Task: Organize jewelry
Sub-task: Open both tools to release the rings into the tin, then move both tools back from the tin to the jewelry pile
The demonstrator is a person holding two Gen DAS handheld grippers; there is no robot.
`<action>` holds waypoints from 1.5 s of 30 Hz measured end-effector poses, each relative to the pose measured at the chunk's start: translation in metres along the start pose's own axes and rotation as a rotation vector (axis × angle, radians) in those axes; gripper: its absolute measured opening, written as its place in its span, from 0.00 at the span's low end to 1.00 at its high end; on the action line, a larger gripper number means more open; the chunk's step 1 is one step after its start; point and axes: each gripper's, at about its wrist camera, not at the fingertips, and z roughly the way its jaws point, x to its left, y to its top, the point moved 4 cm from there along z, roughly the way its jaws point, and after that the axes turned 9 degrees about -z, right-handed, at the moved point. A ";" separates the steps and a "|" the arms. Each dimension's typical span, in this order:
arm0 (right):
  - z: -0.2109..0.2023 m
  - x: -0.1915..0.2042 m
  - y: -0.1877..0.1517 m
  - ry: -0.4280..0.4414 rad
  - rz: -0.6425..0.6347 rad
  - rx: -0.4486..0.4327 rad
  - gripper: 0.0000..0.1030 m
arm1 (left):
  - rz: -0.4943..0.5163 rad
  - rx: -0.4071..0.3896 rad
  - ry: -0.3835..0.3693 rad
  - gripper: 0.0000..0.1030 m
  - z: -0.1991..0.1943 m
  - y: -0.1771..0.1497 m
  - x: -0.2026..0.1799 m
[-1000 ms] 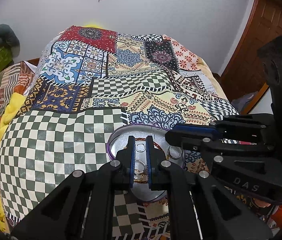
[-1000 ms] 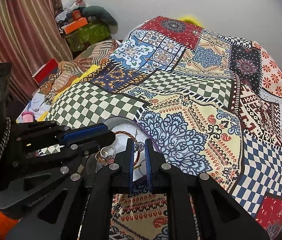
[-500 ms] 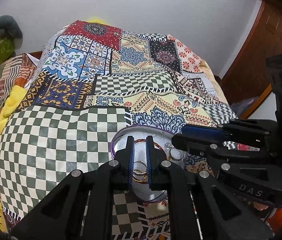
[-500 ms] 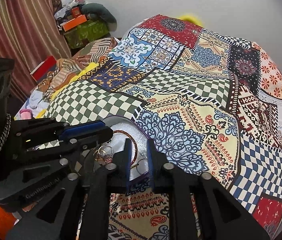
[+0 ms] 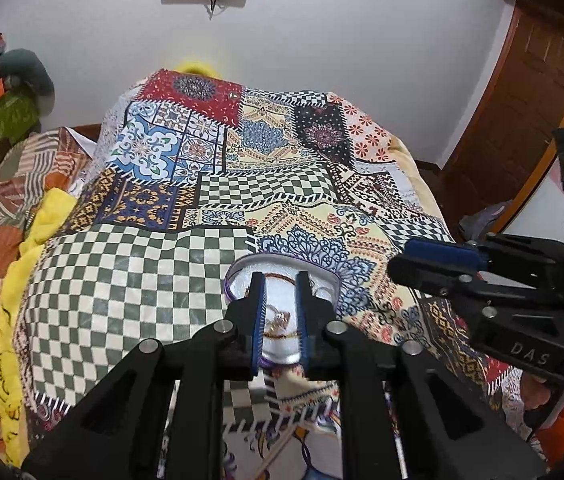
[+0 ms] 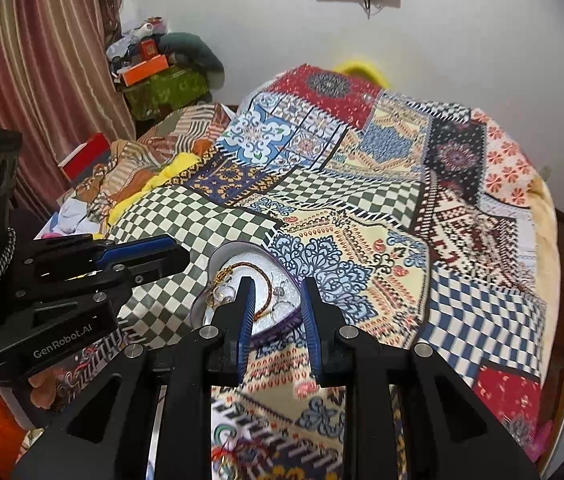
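A shallow silver tray with a purple rim [image 5: 278, 259] lies on the patchwork bedspread [image 5: 130, 280]. It holds a brown cord bracelet [image 6: 268, 280], a thin gold chain and a few rings [image 5: 278, 318]. My left gripper [image 5: 280, 282] hovers above the tray's near side. Its jaws are opening, and nothing is between the blue pads. My right gripper [image 6: 277, 286] hangs over the tray's right edge [image 6: 238, 246], its jaws also opening and empty. Each gripper shows in the other's view: the right gripper [image 5: 398, 268] from the side, the left gripper [image 6: 170, 258] likewise.
The bedspread [image 6: 402, 240] covers a wide bed. A yellow blanket [image 5: 6, 320] and striped cloth lie along its left side. Boxes and clutter [image 6: 150, 68] stand by the curtain. A wooden door [image 5: 522, 120] is at right. Some red thread and gold bits [image 6: 222, 454] lie near the front edge.
Both grippers have risen and drawn back from the tray. Their jaws, nearly shut before, now stand a little apart. The jewellery stays in the tray.
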 end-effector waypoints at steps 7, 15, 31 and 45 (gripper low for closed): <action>-0.031 0.013 -0.011 -0.043 -0.017 -0.040 0.20 | 0.014 -0.022 0.021 0.27 -0.032 -0.013 -0.008; -0.058 0.024 -0.027 -0.066 -0.025 -0.068 0.31 | 0.018 -0.032 0.040 0.34 -0.062 -0.037 -0.011; -0.062 0.030 -0.082 -0.114 -0.004 -0.018 0.36 | 0.065 0.085 0.031 0.34 -0.047 -0.100 -0.029; -0.057 0.007 -0.125 -0.155 0.039 0.054 0.36 | 0.164 0.200 -0.049 0.34 -0.005 -0.136 -0.080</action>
